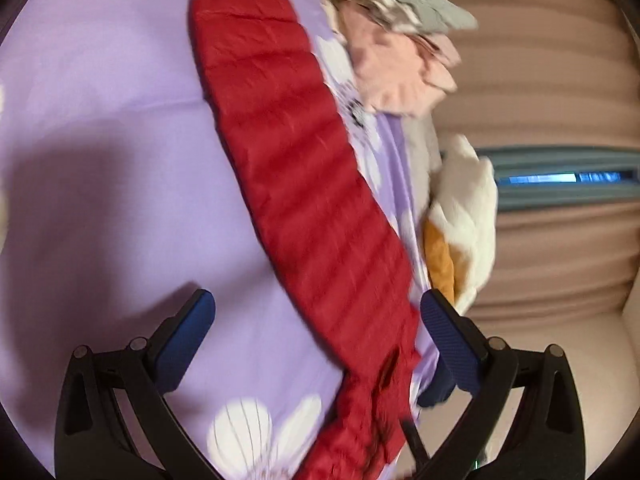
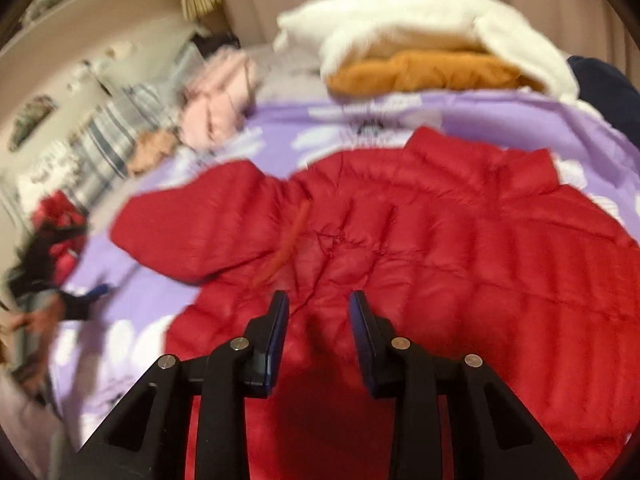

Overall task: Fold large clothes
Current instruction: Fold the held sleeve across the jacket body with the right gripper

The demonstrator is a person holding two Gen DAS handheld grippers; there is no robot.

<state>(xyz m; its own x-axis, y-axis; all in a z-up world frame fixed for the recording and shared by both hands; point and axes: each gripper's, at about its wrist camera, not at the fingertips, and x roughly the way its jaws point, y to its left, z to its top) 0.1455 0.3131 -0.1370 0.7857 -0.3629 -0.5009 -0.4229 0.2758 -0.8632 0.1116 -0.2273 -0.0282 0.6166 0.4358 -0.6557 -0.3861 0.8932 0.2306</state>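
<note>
A red quilted puffer jacket (image 2: 420,240) lies spread on a purple flowered bedsheet (image 2: 500,116), collar toward the far side, one sleeve (image 2: 180,224) stretched out to the left. In the left wrist view that sleeve (image 1: 296,168) runs as a long red strip across the sheet (image 1: 100,120). My left gripper (image 1: 318,308) is wide open above the sleeve near its lower end, holding nothing. My right gripper (image 2: 319,304) hovers over the jacket's body, its jaws partly open and empty. Both views are motion blurred.
A folded white and orange garment pile (image 2: 420,52) lies beyond the jacket. Pink (image 2: 216,100), striped (image 2: 116,140) and other clothes are heaped at the sheet's far left edge. More pink and grey clothes (image 1: 400,52) and beige curtains (image 1: 540,80) show in the left wrist view.
</note>
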